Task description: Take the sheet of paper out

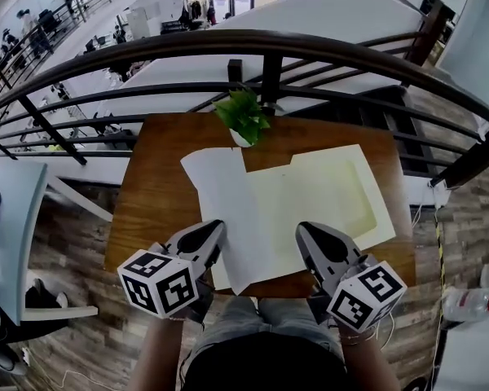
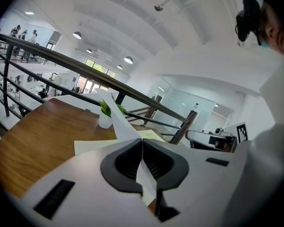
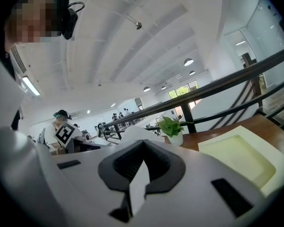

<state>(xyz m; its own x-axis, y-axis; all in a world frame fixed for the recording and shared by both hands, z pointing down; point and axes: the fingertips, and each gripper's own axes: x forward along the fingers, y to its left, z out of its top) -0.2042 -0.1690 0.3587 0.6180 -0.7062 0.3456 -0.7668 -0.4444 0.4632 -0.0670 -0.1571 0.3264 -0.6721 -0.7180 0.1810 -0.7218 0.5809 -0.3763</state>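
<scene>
Left tongs (image 1: pixel 217 228) pinch the white sheet of paper (image 1: pixel 225 202), lying ahead of them partly out of the pale yellow folder (image 1: pixel 330 192). Right tongs (image 1: pixel 304 230) clamp seemingly the folder's edge. Next: draw the sheet clear.

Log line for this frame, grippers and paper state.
left gripper: shut on sheet of paper | right gripper: shut on folder, near edge | sheet of paper: across folder's left part

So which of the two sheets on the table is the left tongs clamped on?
The white sheet, the narrower one at the left; the wider pale yellow folder under it sits in the right tongs.
</scene>
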